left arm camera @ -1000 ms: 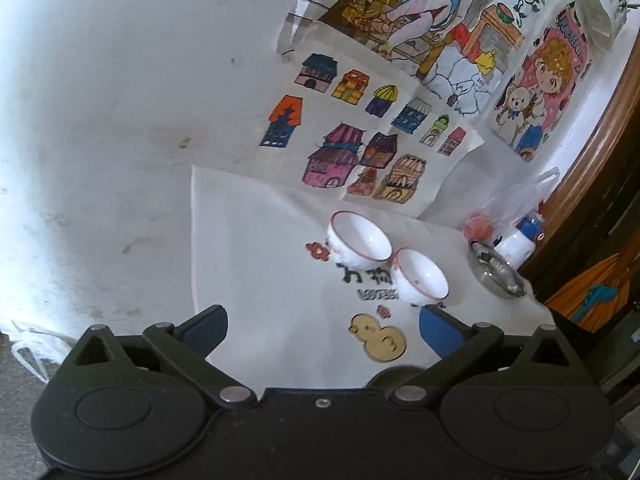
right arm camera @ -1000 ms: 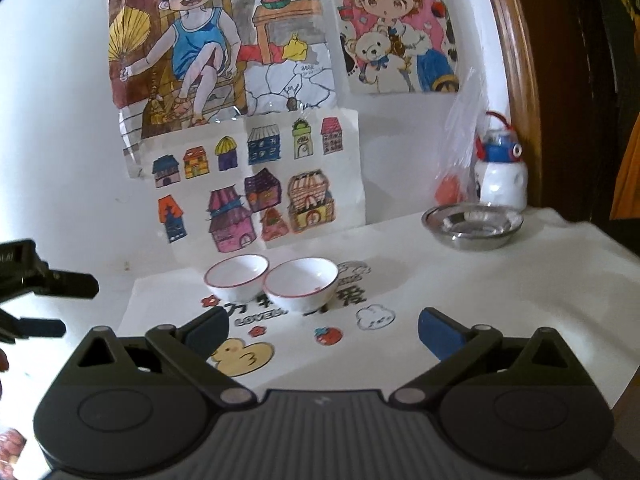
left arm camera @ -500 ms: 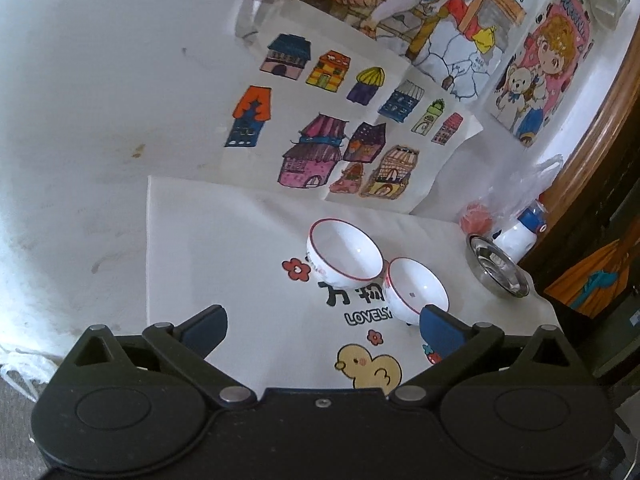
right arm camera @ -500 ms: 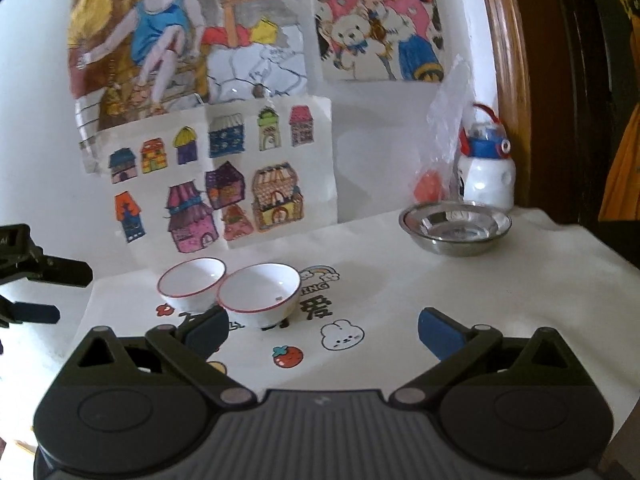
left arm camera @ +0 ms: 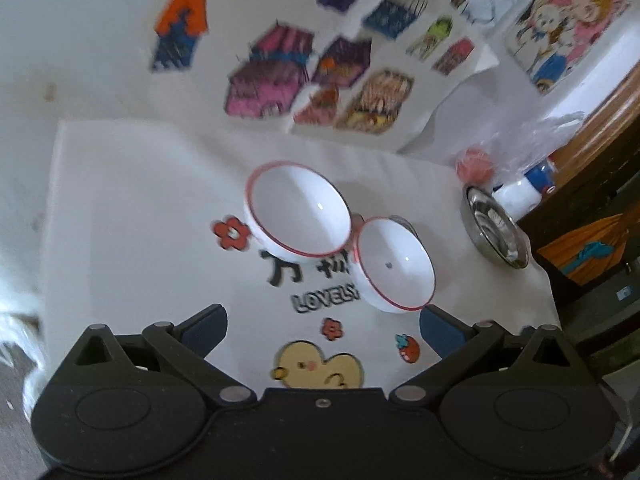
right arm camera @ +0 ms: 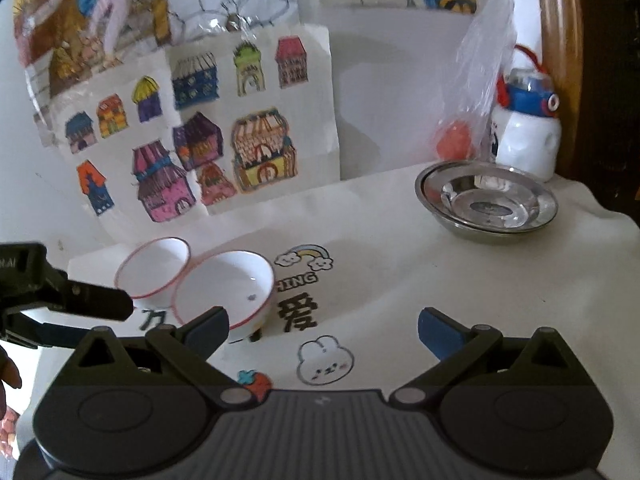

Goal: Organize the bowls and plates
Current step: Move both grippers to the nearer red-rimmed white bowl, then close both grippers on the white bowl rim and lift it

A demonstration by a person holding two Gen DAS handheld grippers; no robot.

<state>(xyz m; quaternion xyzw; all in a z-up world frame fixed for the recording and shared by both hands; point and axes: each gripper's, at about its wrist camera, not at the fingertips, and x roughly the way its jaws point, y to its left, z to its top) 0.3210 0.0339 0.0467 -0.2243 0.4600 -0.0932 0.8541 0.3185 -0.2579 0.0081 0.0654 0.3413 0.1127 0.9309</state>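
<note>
Two white bowls with red rims sit side by side on a white printed tablecloth. The far bowl touches the near bowl. A stack of steel plates stands at the right back of the table. My left gripper is open, low over the cloth just in front of the bowls; its fingers show at the left of the right wrist view. My right gripper is open, its left finger overlapping the near bowl.
Coloured drawings hang on the white wall behind the table. A white and blue bottle and a clear plastic bag with something red stand behind the steel plates. A dark wooden frame borders the right side.
Both grippers have moved forward and lower toward the two bowls, which now look larger. The bowls and the plates have not moved.
</note>
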